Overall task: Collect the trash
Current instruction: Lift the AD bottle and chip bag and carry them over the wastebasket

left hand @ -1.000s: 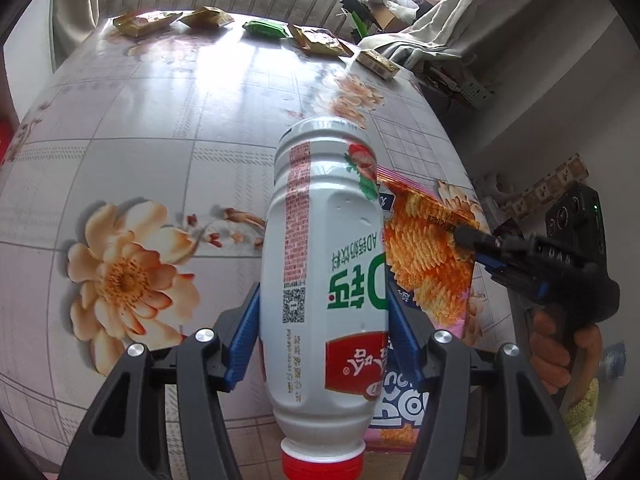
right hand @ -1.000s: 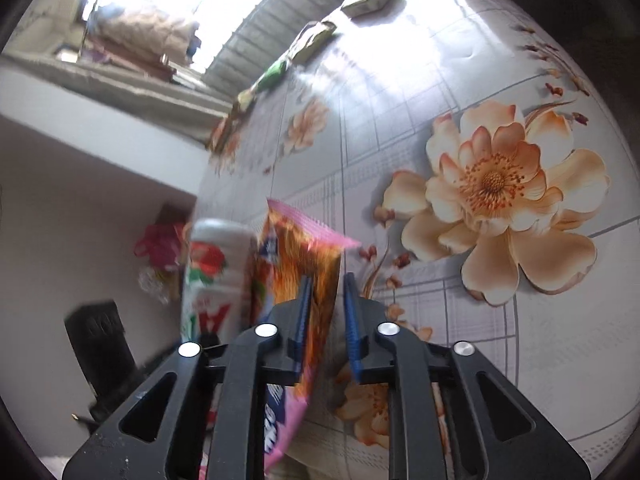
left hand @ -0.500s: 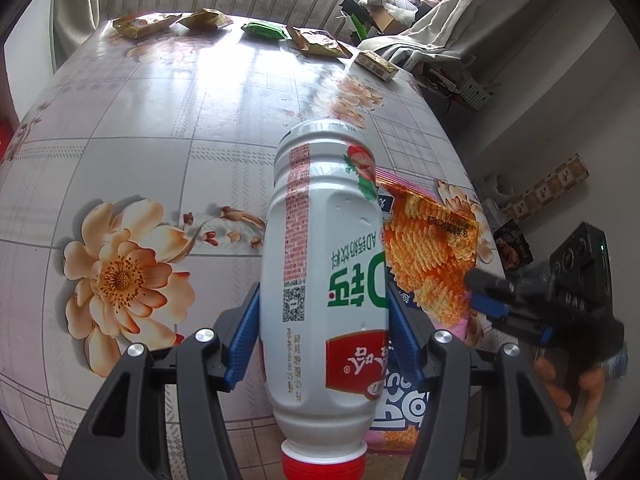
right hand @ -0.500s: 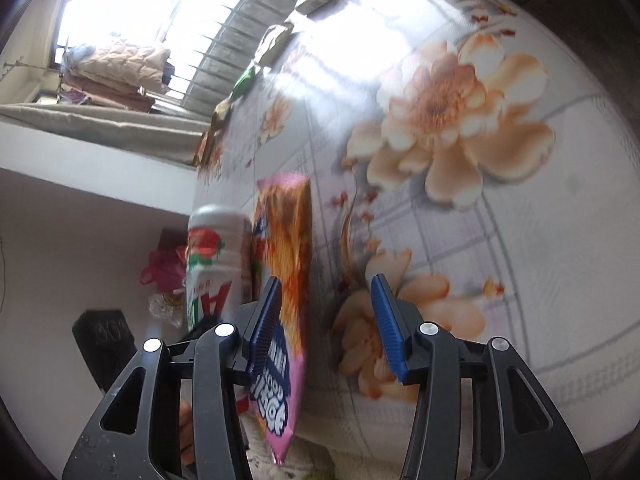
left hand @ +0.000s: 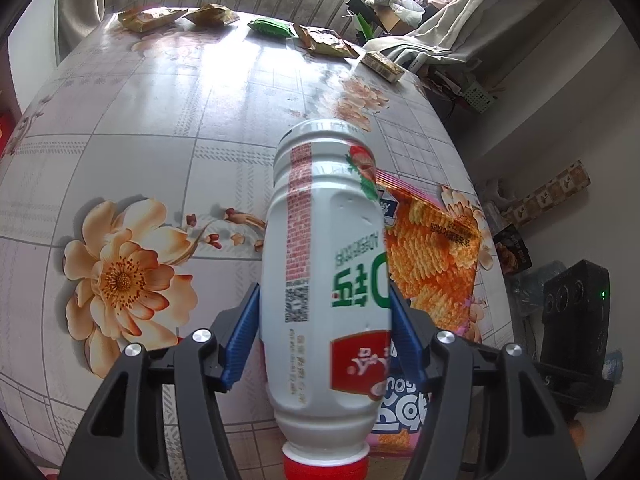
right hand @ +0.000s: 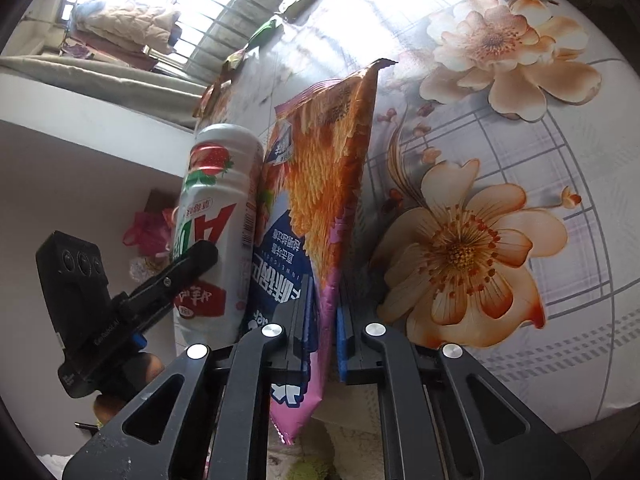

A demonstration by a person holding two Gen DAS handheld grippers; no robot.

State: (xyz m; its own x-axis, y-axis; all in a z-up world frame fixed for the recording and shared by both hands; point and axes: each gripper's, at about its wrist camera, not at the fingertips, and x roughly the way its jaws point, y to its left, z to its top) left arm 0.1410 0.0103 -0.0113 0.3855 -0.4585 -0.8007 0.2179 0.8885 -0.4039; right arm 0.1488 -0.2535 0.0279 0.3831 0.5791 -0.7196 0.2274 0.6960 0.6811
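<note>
My left gripper (left hand: pixel 320 328) is shut on a white plastic bottle (left hand: pixel 326 280) with a red cap, held cap toward the camera above the near table edge. An orange and pink snack bag (left hand: pixel 434 256) stands just right of the bottle. My right gripper (right hand: pixel 322 320) is shut on that snack bag (right hand: pixel 320 184) near its lower end. The bottle (right hand: pixel 212 224) and the left gripper's finger (right hand: pixel 180 272) show to the bag's left in the right wrist view.
The table (left hand: pixel 160 128) has a grey checked cloth with orange flowers. Several snack packets (left hand: pixel 320 38) and a small box (left hand: pixel 382 65) lie along its far edge by the window bars. Clutter and a cloth-covered pile (left hand: pixel 460 28) sit beyond the right side.
My right gripper opened half a second ago beside the snack bag, then moved in and shut on its lower end. My left gripper has kept hold of the bottle.
</note>
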